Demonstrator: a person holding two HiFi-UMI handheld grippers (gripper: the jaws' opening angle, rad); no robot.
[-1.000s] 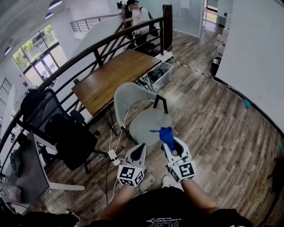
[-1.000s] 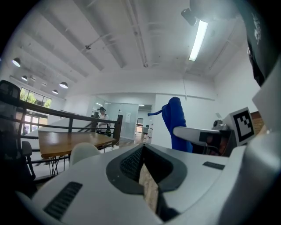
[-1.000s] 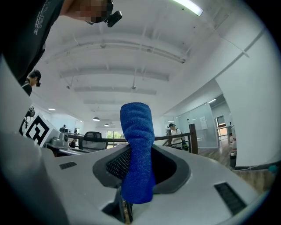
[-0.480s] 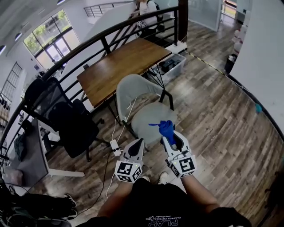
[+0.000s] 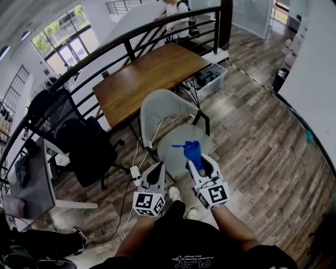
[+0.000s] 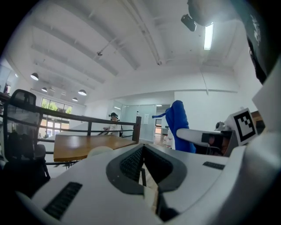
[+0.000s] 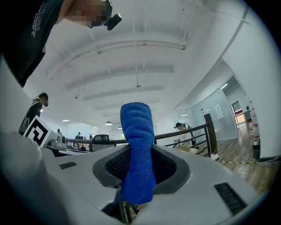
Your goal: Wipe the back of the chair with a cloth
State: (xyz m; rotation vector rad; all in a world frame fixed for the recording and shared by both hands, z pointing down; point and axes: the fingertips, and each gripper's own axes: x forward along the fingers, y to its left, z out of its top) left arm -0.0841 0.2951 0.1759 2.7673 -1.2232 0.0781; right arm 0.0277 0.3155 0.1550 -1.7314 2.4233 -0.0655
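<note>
Left hand-held gripper (image 5: pixel 158 168) jaws together, right hand-held gripper (image 5: pixel 198 164) clamping cloth (image 5: pixel 192 150)

Hidden and cut-off parts
The lower end of the cloth (image 7: pixel 138 145) disappears between the jaws of the right gripper (image 7: pixel 139 160); the left gripper (image 6: pixel 142 151) hides most of the chair (image 6: pixel 100 150); the top edge cuts the far person (image 5: pixel 176 14).

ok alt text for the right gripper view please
The right gripper is shut on a blue cloth that sticks up between its jaws. Behind are a white ceiling and a dark railing.
</note>
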